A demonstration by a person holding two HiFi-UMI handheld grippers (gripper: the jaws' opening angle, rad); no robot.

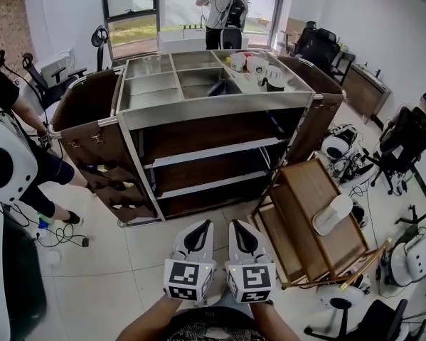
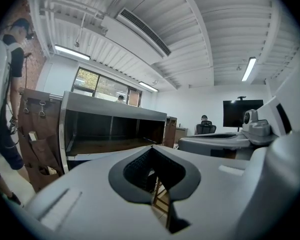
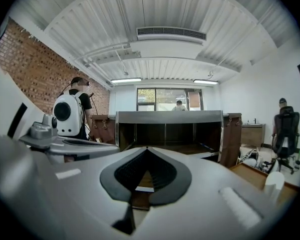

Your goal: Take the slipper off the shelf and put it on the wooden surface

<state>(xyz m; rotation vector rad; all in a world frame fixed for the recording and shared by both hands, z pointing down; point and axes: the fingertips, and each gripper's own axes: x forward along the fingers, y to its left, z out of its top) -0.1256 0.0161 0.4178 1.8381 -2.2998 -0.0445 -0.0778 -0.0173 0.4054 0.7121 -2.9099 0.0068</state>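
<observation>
Lying on wooden surface (image 1: 301, 197), slipper (image 1: 332, 214) well apart from left gripper (image 1: 203, 227) and right gripper (image 1: 237, 227), fingers (image 3: 120, 175) closed, empty.

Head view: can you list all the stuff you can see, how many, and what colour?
shelf cart: one, steel top with dark wood sides, middle of the room
cups: a few, white, on the cart's top, right end
wooden surface: one, brown, right of the cart
slipper: one, white, lying on the wooden surface
office chairs: several, black, along the right side
people: three, one by the window, one far left, one far right
left tool: one, white with a black-and-white marker cube, bottom middle, shut, empty
right tool: one, white with the same kind of cube, beside the left tool, shut, empty
</observation>
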